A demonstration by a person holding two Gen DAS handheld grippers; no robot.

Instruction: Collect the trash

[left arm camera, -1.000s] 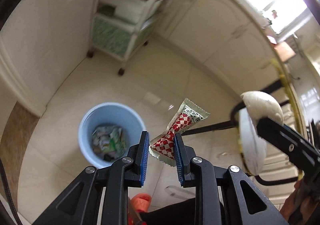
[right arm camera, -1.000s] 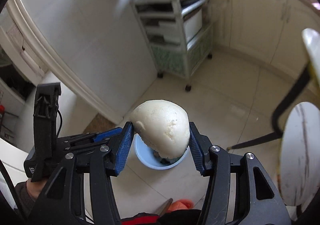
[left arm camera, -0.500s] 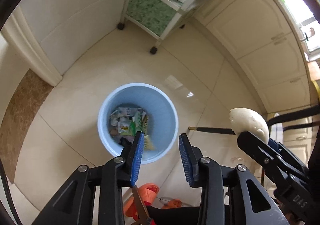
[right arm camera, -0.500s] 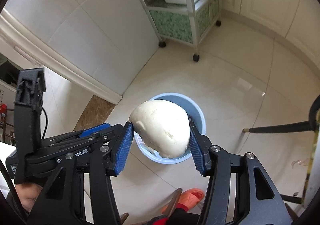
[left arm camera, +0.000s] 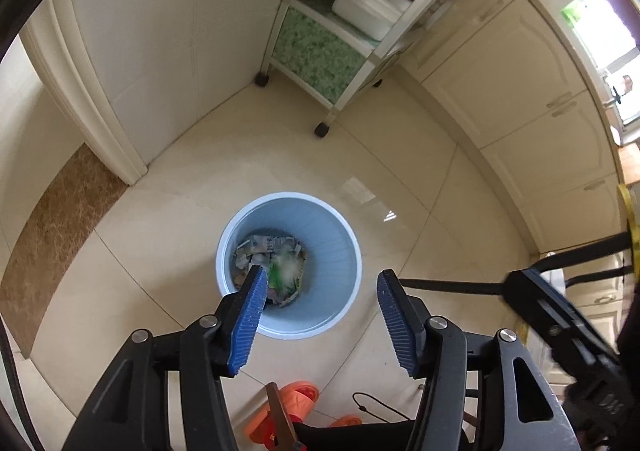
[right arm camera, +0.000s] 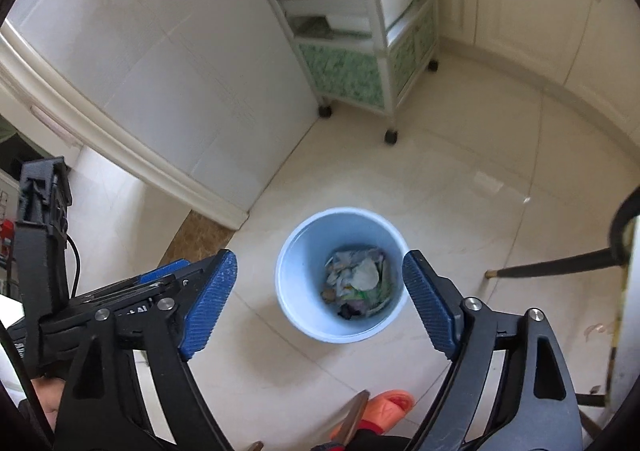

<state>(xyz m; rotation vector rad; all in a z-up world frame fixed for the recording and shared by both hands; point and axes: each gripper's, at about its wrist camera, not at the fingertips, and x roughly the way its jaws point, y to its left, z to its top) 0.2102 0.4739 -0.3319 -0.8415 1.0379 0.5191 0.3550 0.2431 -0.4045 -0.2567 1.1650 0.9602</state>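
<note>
A light blue bin (left arm camera: 344, 251) (right arm camera: 296, 251) stands on the tiled floor, and both grippers hang above it, pointing down. Inside lies crumpled paper and wrappers (left arm camera: 268, 251). A pale blur (left arm camera: 286, 265) shows over this trash in the left wrist view. A white bun (right arm camera: 365, 274) rests on the trash in the right wrist view. My left gripper (left arm camera: 322, 285) has its jaws opening, with nothing between them. My right gripper (right arm camera: 320, 265) is also opening, jaws wide and empty. The right gripper's black body (left arm camera: 560, 327) shows at the right of the left wrist view.
A white wheeled shelf cart (left arm camera: 352, 31) (right arm camera: 360, 31) stands against the wall beyond the bin. Cream cabinets (left arm camera: 520, 91) run along the right. A black chair leg (right arm camera: 552, 263) crosses at the right. Orange slippers (left arm camera: 296, 403) (right arm camera: 388, 403) sit below the grippers.
The left gripper let go of the red-checked wrapper and opened over the bin. The right gripper opened and the white bun dropped into the bin. Both hands moved over the bin.
</note>
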